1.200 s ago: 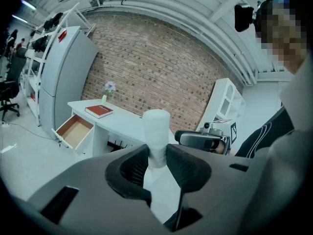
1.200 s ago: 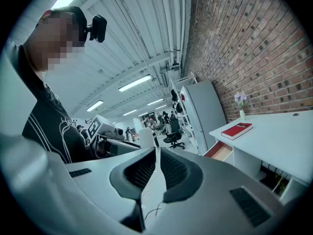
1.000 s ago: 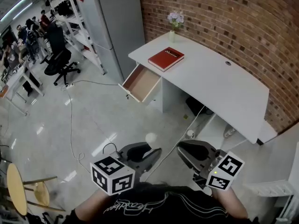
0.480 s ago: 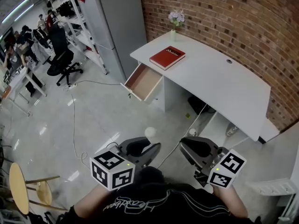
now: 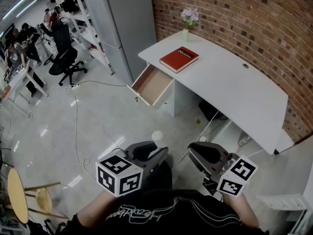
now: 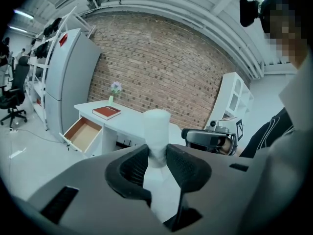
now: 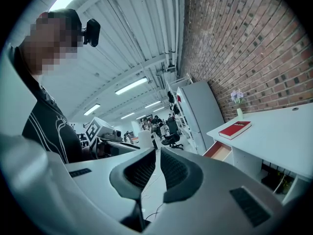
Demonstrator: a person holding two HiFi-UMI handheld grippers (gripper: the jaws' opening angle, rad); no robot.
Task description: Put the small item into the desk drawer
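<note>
A small white item sticks up between the jaws of my left gripper, low in the head view. In the left gripper view the pads press on the white item's narrow lower part, so the left gripper is shut on it. My right gripper hangs beside it, jaws together with nothing between them; the right gripper view shows the same gripper. The open desk drawer juts from the white desk well ahead of both grippers, its wooden inside bare.
A red book and a vase of flowers sit on the desk. A tall grey cabinet stands left of the desk. A cable trails over the glossy floor; an office chair and a stool stand at left.
The head view has drifted slightly, so the desk sits a little further right and up. Both grippers hold their places and the white item stays gripped.
</note>
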